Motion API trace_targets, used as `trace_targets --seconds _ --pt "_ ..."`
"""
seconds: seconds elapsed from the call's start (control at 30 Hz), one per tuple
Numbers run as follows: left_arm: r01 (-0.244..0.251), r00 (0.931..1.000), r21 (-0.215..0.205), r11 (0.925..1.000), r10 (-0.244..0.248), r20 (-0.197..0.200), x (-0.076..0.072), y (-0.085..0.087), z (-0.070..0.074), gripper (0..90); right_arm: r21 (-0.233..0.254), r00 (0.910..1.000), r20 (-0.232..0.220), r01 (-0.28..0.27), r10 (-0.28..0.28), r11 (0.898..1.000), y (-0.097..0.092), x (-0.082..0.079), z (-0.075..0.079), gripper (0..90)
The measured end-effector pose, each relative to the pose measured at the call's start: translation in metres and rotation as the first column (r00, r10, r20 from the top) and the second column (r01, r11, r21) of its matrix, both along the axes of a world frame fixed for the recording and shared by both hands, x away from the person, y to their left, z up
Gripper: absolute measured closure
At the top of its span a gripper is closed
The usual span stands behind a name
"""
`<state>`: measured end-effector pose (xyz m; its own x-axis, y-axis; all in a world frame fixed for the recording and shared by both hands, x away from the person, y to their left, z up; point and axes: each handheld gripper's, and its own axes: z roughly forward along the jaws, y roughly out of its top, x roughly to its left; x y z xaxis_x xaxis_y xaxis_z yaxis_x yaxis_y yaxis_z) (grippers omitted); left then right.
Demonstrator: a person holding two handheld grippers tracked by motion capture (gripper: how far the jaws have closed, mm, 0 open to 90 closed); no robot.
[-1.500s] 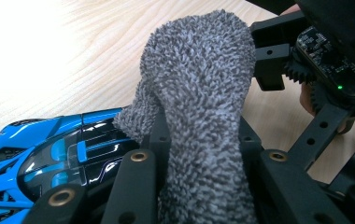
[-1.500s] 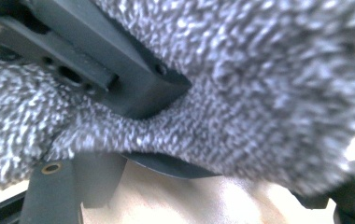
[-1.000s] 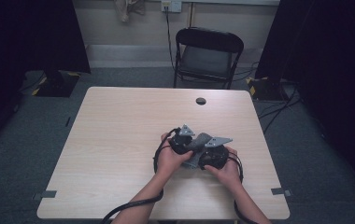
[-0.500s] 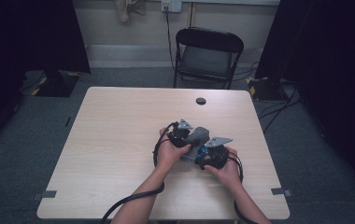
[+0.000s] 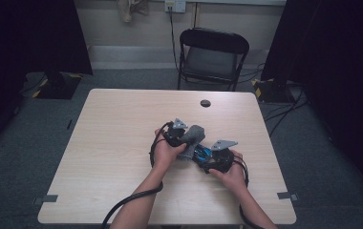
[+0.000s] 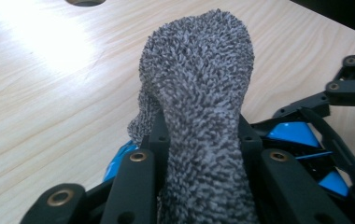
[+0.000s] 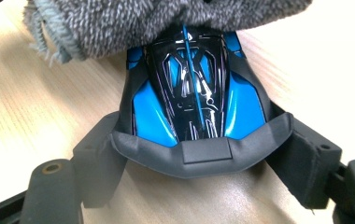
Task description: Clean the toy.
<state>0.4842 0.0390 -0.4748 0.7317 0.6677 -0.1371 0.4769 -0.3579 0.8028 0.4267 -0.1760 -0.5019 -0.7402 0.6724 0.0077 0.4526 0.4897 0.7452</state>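
High view, table centre-right. My left gripper (image 5: 185, 138) pinches a grey terry cloth (image 5: 192, 138); my right gripper (image 5: 207, 158) grips a blue-and-black toy car (image 5: 202, 153) by its sides. The two tools sit just beside each other on the pale wooden table (image 5: 117, 138), with the cloth lying across the car's far end.

Left gripper view. My jaws are pressed nearly together on the cloth (image 6: 199, 107), which rises between them as a bunched, nubby column and folds over at the top. Blue panels of the car (image 6: 292, 135) show below and to the right, touching the cloth's underside.

Right gripper view. My jaws stand wide, their pads against both flanks of the car (image 7: 196, 100), which rests on the table with its dark grey bumper toward the camera. The cloth (image 7: 166, 18) covers the far end of the glossy bodywork.

Change since the earlier high views. A second ago the cloth sat on the right, over the car and close against my right gripper; it is now further up and to the left. My left hand (image 5: 166, 151) has drawn it that way, while my right hand (image 5: 232, 172) has kept the car where it was. Both grips look unchanged.

Reading. I judge this to be a wiping stroke along the car's body, with the right gripper acting as a clamp. The exposed near half appears shiny, so the stroke is probably nearing the end of the shell.
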Motion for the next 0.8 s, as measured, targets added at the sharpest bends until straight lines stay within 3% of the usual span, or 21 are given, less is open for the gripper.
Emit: trace_targets --seconds 0.53,0.73,0.8 --pt "-0.062 0.9978 0.044 0.9972 0.061 0.025 0.008 0.024 -0.008 68.5 0.0 1.0 0.0 0.001 -0.001 1.0 0.0 0.0 0.0 24.6" --pt "-0.071 0.997 0.031 0.997 0.07 0.032 0.008 0.026 -0.01 67.6 0.001 1.0 0.0 0.001 -0.001 1.0 0.0 0.0 0.0 24.6" --pt "-0.076 0.9965 0.031 0.9966 0.075 0.037 0.008 0.027 -0.011 63.2 0.0 1.0 0.0 0.0 0.0 1.0 0.0 0.0 0.0 24.6"
